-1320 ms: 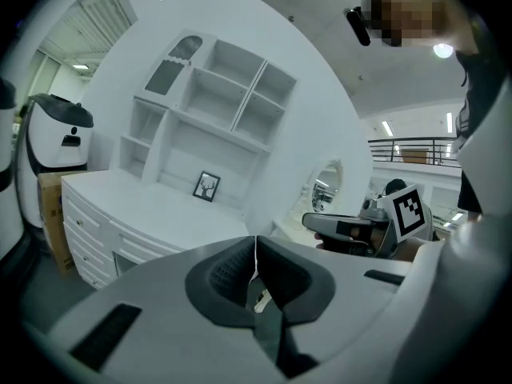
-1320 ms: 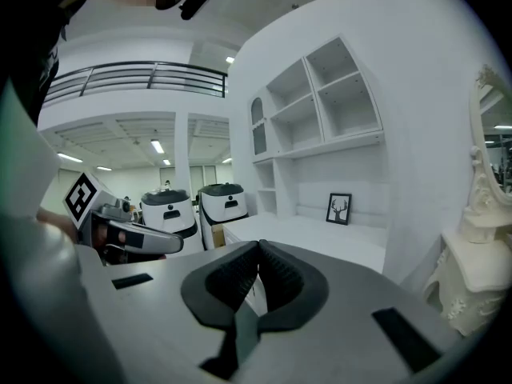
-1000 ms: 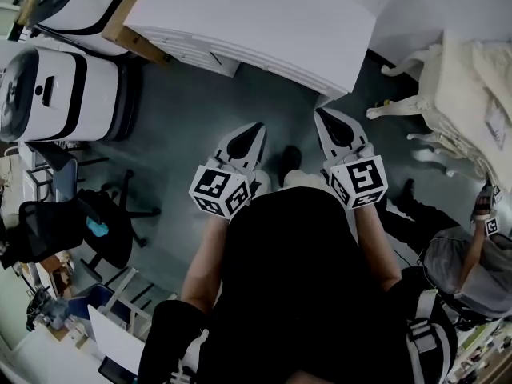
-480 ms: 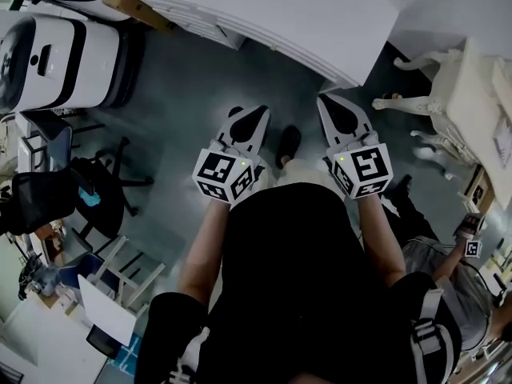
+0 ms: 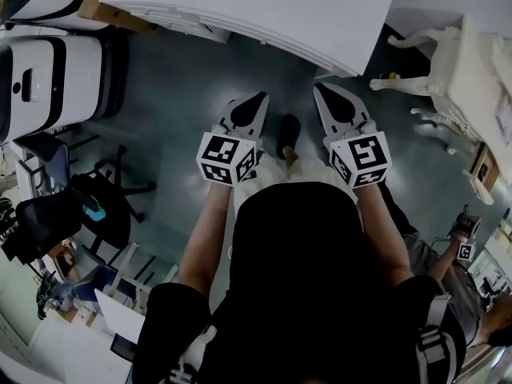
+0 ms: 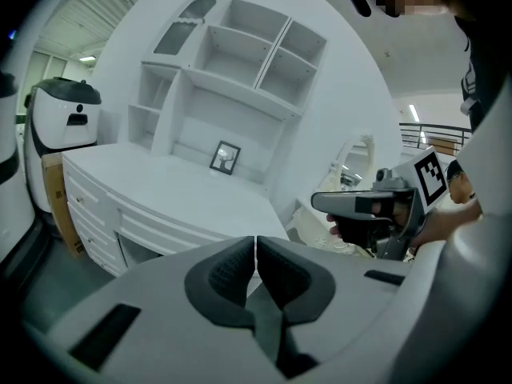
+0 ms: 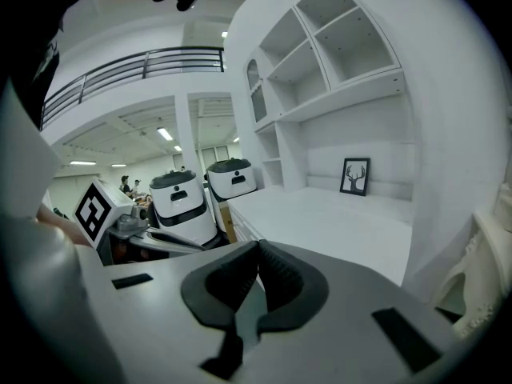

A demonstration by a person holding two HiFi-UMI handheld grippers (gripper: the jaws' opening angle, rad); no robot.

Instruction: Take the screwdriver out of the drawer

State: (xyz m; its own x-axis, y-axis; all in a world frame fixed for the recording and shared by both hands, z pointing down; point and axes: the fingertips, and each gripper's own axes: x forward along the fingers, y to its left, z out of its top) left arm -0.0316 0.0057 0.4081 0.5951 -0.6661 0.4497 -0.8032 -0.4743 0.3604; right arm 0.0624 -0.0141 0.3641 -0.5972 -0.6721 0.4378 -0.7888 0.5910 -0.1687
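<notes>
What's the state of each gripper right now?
Left gripper: jaws shut, holding nothing.
Right gripper: jaws shut, holding nothing.

White desk (image 6: 176, 186) carries a small framed picture (image 6: 225, 158) near its back

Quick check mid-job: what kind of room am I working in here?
Probably a robotics lab or test hall staged as a room: a white desk with shelving, white robot-like machines beside it, and a railed mezzanine overhead.

white panelled wooden drawers (image 6: 86, 214) (image 5: 186, 24), all shut flush, stacked in curved front of white desk (image 6: 172, 184), under its top, beside dark kneehole (image 6: 138, 250)
</notes>
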